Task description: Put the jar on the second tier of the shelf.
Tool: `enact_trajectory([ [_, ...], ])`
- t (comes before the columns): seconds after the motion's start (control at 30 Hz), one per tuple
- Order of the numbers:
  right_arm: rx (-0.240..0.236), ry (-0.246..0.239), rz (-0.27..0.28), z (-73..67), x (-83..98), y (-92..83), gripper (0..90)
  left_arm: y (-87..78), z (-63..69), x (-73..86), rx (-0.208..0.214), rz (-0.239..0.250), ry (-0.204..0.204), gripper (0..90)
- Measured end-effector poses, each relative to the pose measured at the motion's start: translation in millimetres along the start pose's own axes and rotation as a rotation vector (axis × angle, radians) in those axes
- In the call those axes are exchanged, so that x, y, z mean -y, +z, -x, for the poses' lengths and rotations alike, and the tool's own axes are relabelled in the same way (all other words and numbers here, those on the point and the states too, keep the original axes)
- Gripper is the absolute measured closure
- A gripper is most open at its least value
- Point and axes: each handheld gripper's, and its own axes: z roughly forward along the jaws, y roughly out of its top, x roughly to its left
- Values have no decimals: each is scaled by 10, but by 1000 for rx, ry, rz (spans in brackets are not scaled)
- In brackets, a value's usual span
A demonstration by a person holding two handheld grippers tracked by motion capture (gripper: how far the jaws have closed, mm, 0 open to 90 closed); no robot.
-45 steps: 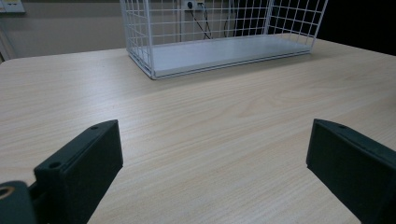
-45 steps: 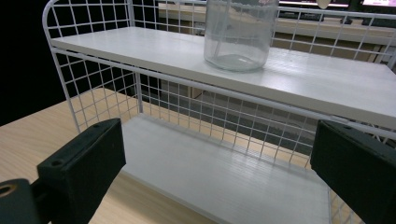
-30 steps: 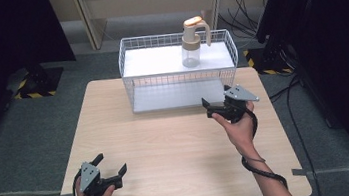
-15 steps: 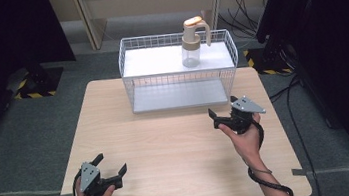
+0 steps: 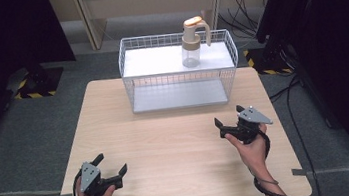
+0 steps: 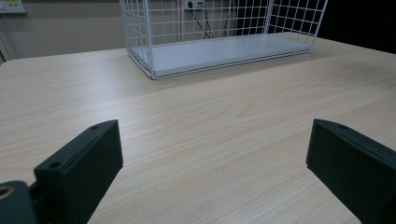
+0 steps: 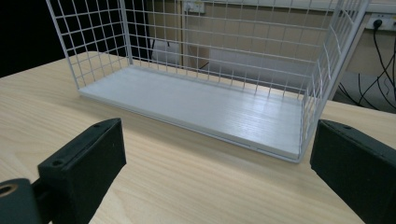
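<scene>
High view: right gripper (image 5: 229, 119) released, jaws spread and empty, white wire basket (image 5: 178, 72) just ahead of it and the clear jug with tan lid (image 5: 192, 42) atop the rack's far-right corner, well beyond; left gripper (image 5: 112, 169) also released, empty, low on the wooden table (image 5: 168, 144), basket far ahead. Left gripper view: jaws wide, bare wood between, basket (image 6: 215, 28) ahead-left. Right gripper view: jaws wide, basket (image 7: 210, 60) straight ahead, so likely reach high over the rim, square to the jug's body, then close.
</scene>
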Motion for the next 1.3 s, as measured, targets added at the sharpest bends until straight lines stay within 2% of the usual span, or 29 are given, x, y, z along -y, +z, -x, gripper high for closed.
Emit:
enact_trajectory([
  [0.83,21,58,-64,74,512,-141,36,3,7,-1,1,-2,-2,30],
  [1.3,24,76,-65,82,583,-150,36,3,5,-1,0,-1,-4,30],
])
